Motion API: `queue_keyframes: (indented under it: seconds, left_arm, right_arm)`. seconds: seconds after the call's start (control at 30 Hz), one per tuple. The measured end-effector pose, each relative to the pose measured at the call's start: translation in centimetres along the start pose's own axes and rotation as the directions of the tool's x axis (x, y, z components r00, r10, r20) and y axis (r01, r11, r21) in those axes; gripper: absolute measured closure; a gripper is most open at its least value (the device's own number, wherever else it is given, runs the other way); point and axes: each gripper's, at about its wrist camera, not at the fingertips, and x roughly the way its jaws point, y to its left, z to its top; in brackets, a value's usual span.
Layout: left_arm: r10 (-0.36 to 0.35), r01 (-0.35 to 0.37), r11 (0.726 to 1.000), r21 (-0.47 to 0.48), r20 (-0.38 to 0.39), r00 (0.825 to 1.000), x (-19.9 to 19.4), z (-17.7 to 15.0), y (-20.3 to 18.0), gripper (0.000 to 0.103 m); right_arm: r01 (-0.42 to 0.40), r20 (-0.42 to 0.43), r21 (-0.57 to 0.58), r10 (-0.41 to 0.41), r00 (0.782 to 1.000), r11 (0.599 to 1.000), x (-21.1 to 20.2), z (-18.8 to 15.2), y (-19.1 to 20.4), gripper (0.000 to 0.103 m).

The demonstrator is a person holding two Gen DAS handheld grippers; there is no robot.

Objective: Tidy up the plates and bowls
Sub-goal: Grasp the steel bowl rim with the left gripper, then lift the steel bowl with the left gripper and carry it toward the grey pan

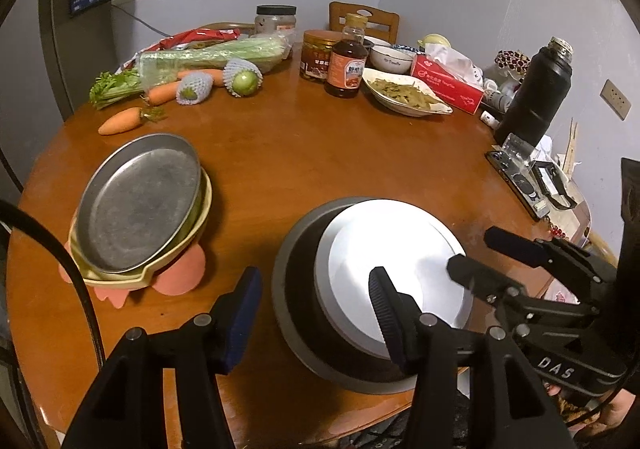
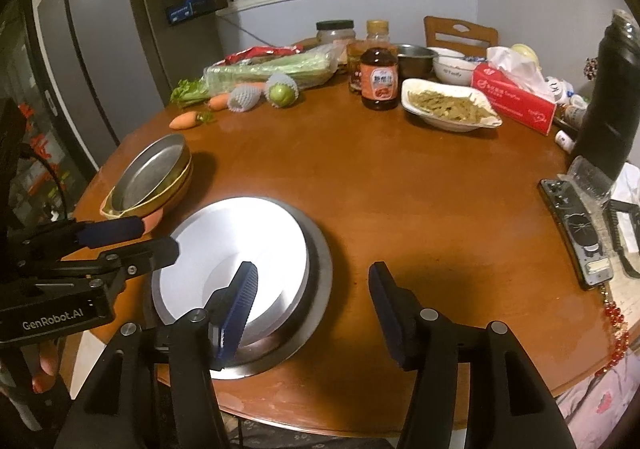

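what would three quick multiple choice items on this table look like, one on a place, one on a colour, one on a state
1. The white bowl sits:
A. inside a grey metal basin
B. on the tissue box
C. on the chair

2. The tissue box is:
A. green
B. red
C. black

3. The right claw is:
A. shut on the bowl
B. shut on a carrot
C. open, holding nothing

Answers: 1 A, the basin's grey rim rings the bowl. 2 B, its sides are red under the white tissue. 3 C, its fingers stand apart, one over the bowl and one over bare table.
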Motion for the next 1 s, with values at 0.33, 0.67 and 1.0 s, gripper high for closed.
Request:
queue_keyframes:
  seconds: [0.33, 0.67, 1.0]
  left_arm:
    - [-0.013, 0.013, 1.0, -0.004, -0.011, 1.0, 1.2, 0.0, 0.6, 0.048]
    - [-0.015, 0.016, 1.0, 0.016, -0.025, 1.0, 2.6, 0.0, 0.6, 0.048]
    - [0.006, -0.005, 0.999, 0.036, -0.021, 1.0, 3.3, 0.0, 0.7, 0.048]
  right_arm:
    - [-0.014, -0.033, -0.007, 0.013, 0.999, 1.0, 1.7, -0.2, 0.3, 0.043]
    - [-0.044, -0.059, 0.009, 0.044, 0.997, 0.999, 2.8, -0.3, 0.4, 0.043]
    - [-0.052, -0.078, 0.007, 0.052, 0.996, 0.999, 3.4, -0.5, 1.1, 0.043]
